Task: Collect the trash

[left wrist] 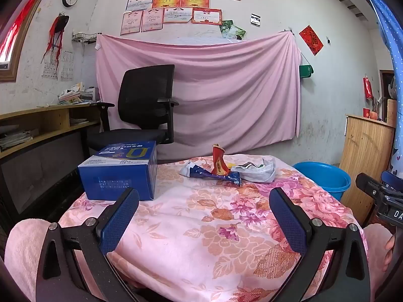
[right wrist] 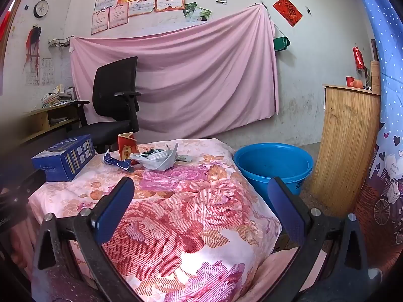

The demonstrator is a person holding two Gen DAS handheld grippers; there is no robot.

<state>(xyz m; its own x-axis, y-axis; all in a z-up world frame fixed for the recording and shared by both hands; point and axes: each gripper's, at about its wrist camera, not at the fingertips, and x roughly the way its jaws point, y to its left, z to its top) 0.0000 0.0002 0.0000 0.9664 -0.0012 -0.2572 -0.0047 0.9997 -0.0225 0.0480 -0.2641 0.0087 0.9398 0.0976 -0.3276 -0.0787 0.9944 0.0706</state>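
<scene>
a flowered tabletop point(left wrist: 201, 226) is seen. at far left a blue box point(left wrist: 121, 173) is set, its print too small to be read. beside it a blue wrapper point(left wrist: 214, 173), a red packet point(left wrist: 219, 162) and a crumpled white wrapper point(left wrist: 257, 171) are heaped, uncollected. at right a blue bucket point(right wrist: 274, 166) is seen, apparently empty. the left tool point(left wrist: 204, 216) and right tool point(right wrist: 201, 206) are held wide open, nothing gripped. all collecting is judged left to do.

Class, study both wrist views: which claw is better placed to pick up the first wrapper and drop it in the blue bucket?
Probably the right claw: open, and the blue bucket sits just to its right, with the wrapper pile ahead.
</scene>
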